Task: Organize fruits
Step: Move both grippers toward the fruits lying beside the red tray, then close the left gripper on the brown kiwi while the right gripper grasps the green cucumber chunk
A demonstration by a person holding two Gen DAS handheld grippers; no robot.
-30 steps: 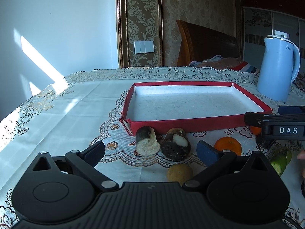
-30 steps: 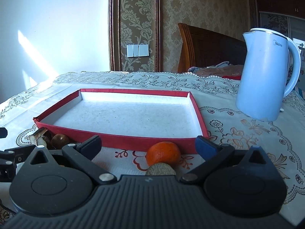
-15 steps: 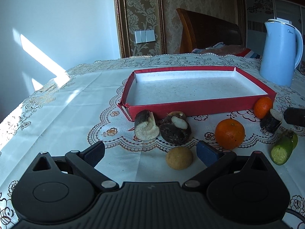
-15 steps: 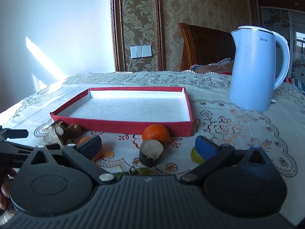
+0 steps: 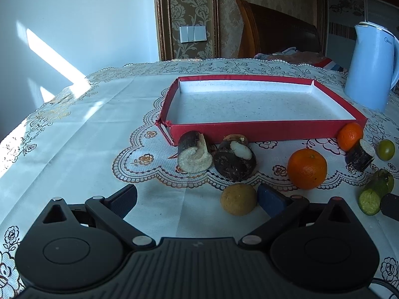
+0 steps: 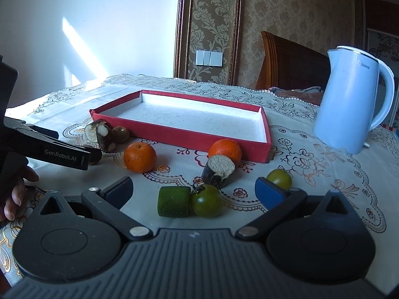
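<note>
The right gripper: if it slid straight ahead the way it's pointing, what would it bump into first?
Most likely the green cut chunk and the green tomato touching it, lying just ahead between the open fingers of the right gripper. Beyond them lies the dark-skinned cut piece. Depth is hard to judge.

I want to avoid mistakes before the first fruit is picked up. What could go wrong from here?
1. The green tomato touches the green cut piece between the open fingers of the right gripper; closing may catch both or push one away.
2. The round oranges could roll on the tablecloth if nudged.
3. The red tray has low walls, so dropped fruit might roll out.
</note>
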